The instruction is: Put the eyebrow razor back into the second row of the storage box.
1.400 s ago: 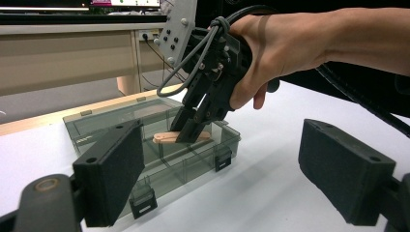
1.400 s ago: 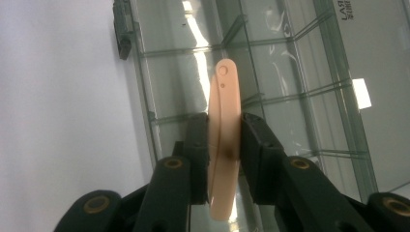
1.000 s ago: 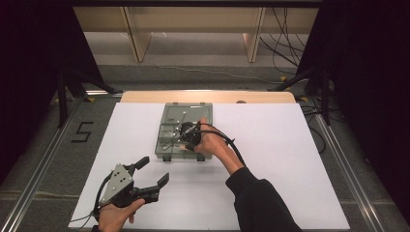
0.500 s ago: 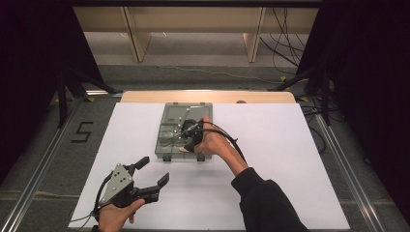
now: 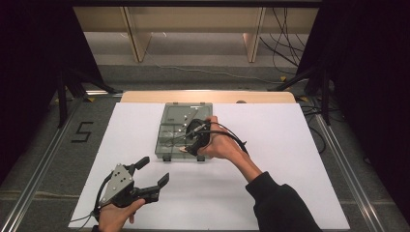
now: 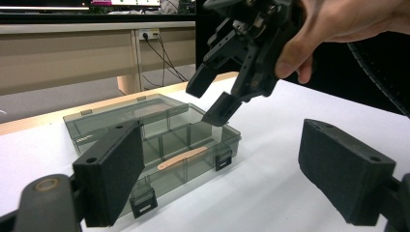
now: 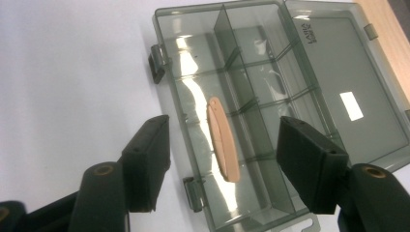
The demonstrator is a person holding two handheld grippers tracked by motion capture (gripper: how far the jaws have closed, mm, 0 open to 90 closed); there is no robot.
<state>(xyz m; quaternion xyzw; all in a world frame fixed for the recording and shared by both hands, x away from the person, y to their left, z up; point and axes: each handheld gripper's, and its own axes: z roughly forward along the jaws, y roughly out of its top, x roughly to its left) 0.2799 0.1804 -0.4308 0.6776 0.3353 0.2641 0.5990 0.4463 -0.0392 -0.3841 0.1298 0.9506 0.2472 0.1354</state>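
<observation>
Your right gripper [image 5: 186, 141] hangs over the open box [image 5: 170, 126], and its jaws are apart. They have just been opening, and nothing is between them. The right gripper view looks straight down past the two jaws at a thin tan strip [image 7: 222, 139]. The strip lies in the box [image 7: 251, 96], across the little walls of the row nearest the clasps, close to the long middle wall. It is not touching the jaws. In the left gripper view you can see the strip [image 6: 183, 158] resting near the front wall of the box [image 6: 159, 130], with your right gripper [image 6: 227, 82] up in the air above it.

The box sits near the far middle of the white bench [image 5: 290, 145], with its lid laid flat on the far side.

Your left gripper [image 5: 150, 176] is low, near your edge of the bench, well apart from the box. Its jaws are wide apart and hold nothing.
</observation>
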